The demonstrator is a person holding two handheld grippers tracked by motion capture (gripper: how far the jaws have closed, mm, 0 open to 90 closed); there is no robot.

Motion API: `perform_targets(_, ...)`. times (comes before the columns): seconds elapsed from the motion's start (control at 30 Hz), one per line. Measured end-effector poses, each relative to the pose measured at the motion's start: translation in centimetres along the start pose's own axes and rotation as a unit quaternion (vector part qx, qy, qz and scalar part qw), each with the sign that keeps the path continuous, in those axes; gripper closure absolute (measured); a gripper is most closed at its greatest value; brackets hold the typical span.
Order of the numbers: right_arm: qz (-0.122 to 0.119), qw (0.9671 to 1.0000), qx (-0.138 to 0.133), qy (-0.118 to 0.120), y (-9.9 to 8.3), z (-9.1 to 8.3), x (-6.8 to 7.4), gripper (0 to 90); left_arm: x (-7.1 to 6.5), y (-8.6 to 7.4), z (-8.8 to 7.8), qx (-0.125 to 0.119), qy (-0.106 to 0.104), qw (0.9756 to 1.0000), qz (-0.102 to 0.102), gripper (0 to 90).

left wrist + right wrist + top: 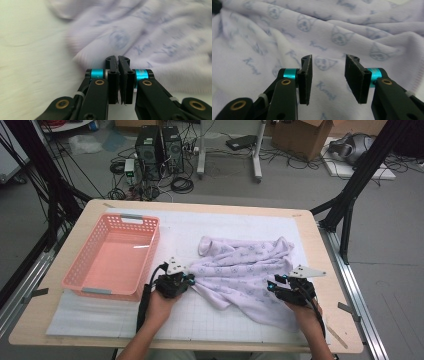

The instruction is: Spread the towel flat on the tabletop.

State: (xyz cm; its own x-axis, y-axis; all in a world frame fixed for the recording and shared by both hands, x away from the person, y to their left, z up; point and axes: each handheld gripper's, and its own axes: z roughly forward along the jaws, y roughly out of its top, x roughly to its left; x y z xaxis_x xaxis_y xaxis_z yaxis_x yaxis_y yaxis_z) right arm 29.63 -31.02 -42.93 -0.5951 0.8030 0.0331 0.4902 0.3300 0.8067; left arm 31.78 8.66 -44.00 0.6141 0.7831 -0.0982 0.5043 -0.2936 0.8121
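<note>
A crumpled lilac cat-print cloth (245, 270) lies mid-mat on the wooden table (330, 270), right of a pink plastic basket (112, 255). Your left gripper (189, 280) is pressed together at its left edge; your right gripper (272, 285) is spread over its right side.

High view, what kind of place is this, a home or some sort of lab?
Most likely a lab or recording workspace, not a home. Two computer towers stand on the floor amid loose cables, black frame struts flank the table, and cardboard boxes sit behind.
</note>
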Motion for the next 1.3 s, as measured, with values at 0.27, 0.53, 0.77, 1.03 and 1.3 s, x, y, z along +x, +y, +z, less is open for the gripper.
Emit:
perform_targets(0.27,-0.043,0.9973,0.019,0.057,0.5,1.4,1.7,56.5,1.7,0.6,0.2,-0.007,0.041,0.9991,-0.009,86.2)
perform_targets(0.53,-0.077,0.9941,0.064,0.041,0.5,3.2,1.8,87.8,2.1,0.7,1.0,-0.012,0.040,0.9989,-0.024,85.6)
perform_targets(0.77,-0.068,0.9954,0.040,-0.053,1.0,3.9,0.1,88.9,1.8,0.7,1.5,-0.021,0.032,0.9989,-0.026,76.2)
perform_targets(1.03,-0.056,0.9908,0.038,-0.117,1.1,3.7,-0.7,77.8,1.4,0.8,0.4,-0.026,0.009,0.9996,-0.011,45.6)
perform_targets(1.3,-0.027,0.9933,-0.006,-0.112,0.5,0.3,-0.6,66.4,-0.8,-0.6,-1.9,-0.032,-0.035,0.9988,0.007,55.3)
